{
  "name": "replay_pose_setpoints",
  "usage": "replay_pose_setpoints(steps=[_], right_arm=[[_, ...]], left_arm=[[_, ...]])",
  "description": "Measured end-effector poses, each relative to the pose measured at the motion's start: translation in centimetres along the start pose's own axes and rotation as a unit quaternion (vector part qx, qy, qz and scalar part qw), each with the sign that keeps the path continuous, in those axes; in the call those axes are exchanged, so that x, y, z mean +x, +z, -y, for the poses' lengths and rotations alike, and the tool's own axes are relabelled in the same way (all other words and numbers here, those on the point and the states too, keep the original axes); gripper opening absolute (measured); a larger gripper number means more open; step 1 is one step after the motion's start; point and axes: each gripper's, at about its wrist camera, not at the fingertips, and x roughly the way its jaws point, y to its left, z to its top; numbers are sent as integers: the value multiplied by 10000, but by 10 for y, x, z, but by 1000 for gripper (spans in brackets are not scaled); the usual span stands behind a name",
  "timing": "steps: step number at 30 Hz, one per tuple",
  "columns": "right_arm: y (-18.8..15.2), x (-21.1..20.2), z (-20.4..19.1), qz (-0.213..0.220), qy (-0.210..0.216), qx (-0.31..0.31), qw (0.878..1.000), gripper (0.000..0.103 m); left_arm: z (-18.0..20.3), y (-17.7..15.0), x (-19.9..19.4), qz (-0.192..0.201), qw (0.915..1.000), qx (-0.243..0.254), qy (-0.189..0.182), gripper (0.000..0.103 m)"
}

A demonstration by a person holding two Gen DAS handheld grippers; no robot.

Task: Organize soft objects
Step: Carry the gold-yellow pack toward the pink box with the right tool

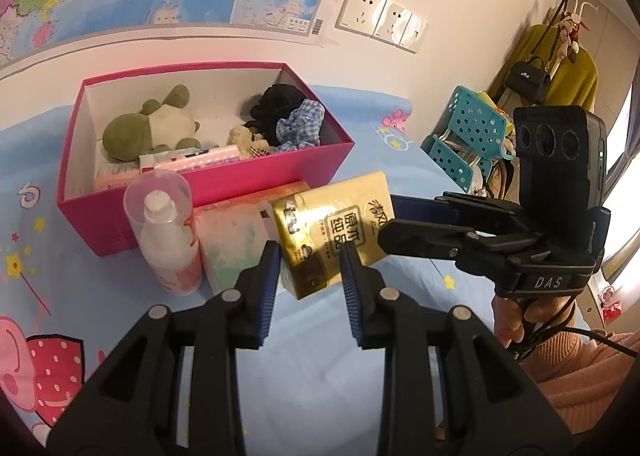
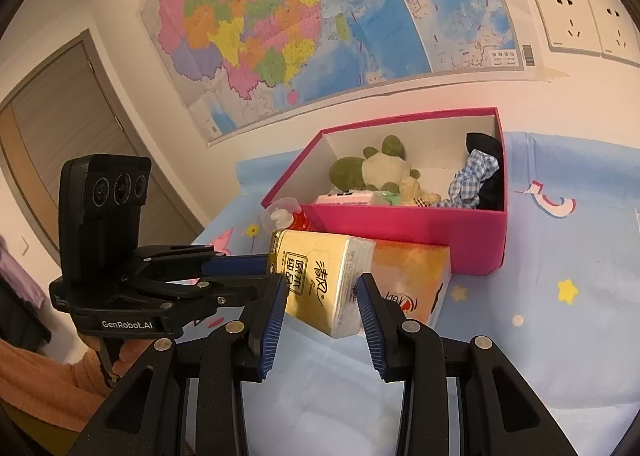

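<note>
Tissue pack, left-wrist view: lifted, tilted, just in front of pink box, pinched by both the left gripper & right gripper. Plush frog, scrunchies already boxed.
Right-wrist view: right gripper clamps pack's end; orange pack & bottle remain outside, beside box.

A blue cartoon-print bed sheet is carrying a pink box, a bottle and an orange tissue pack just beside it.
</note>
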Motion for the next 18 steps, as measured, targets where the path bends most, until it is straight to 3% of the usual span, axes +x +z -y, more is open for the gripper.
replay_pose_setpoints(steps=[18], right_arm=[[9,2,0,55,-10,-70,10000,38]], left_arm=[[-5,11,0,94,10000,-12,3,32]])
